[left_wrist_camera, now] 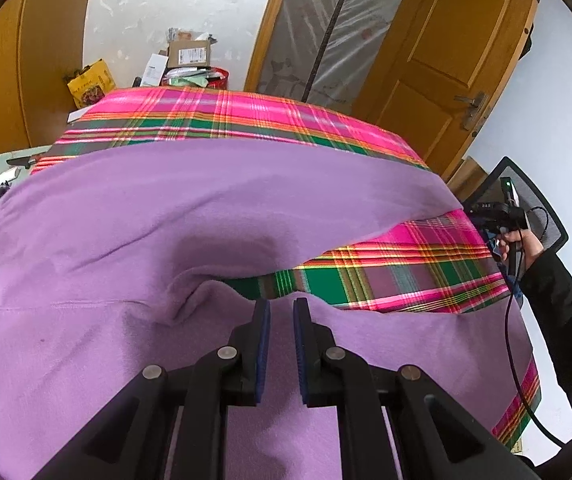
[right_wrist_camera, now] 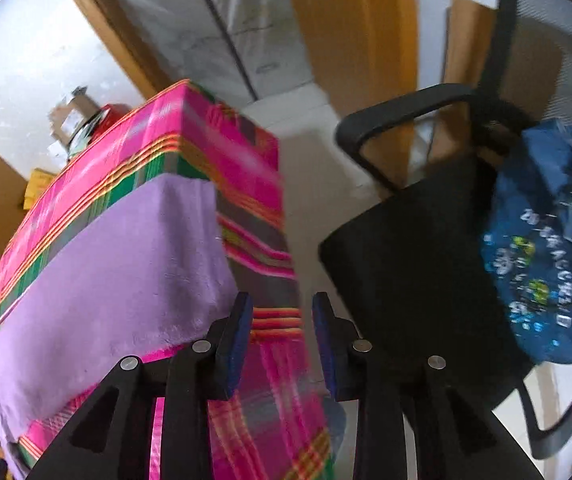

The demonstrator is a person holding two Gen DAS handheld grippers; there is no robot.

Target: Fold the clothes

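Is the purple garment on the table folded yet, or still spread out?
Mostly spread: the purple garment covers much of the plaid tablecloth, with its near part rumpled and its right end draping over the table's edge.

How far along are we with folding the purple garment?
Done: purple garment is spread over the plaid tablecloth. In hand: nothing; left gripper hovers open above it, right gripper is open off the table's corner. Left: every fold, plus the blue garment on the chair.

Bright, even daylight; soft shadows in folds of purple garment (left_wrist_camera: 166, 216). Strong fisheye bending, dark vignette at corners. Right wrist view motion-blurred, notably office chair (right_wrist_camera: 417, 264); left wrist view sharp.
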